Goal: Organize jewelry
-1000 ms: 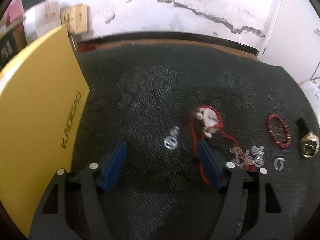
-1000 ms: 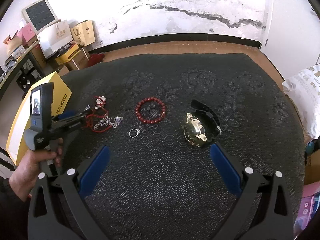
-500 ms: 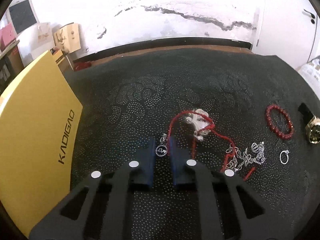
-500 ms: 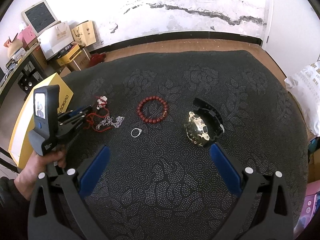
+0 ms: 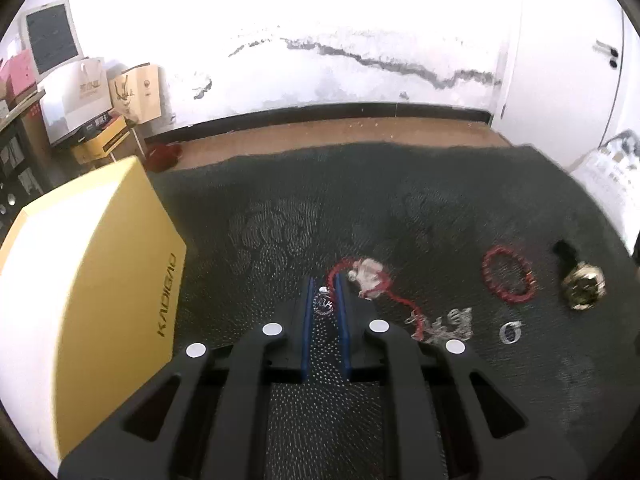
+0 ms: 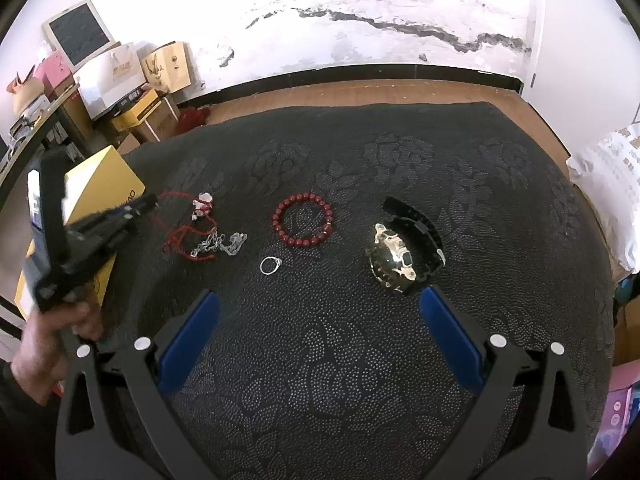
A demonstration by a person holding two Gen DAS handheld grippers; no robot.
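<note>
My left gripper (image 5: 323, 284) is shut on a small silver round pendant (image 5: 323, 303) and holds it above the dark patterned cloth (image 5: 400, 208); the gripper also shows in the right wrist view (image 6: 150, 202). A red cord necklace with a white charm (image 5: 370, 276) trails from the left gripper's tip. A silver chain (image 5: 452, 322), a silver ring (image 6: 270, 266), a red bead bracelet (image 6: 303, 220) and a gold watch with a black strap (image 6: 394, 258) lie on the cloth. My right gripper (image 6: 318, 308) is open and empty, hovering near the watch.
A yellow box (image 5: 80, 280) stands at the cloth's left edge. Cartons, bags and an old monitor (image 6: 78, 34) are stacked at the back left by the wall. A white plastic bag (image 6: 608, 184) lies at the right.
My left gripper closed on the silver pendant and lifted it, dragging the red cord along. The right gripper has barely moved.
</note>
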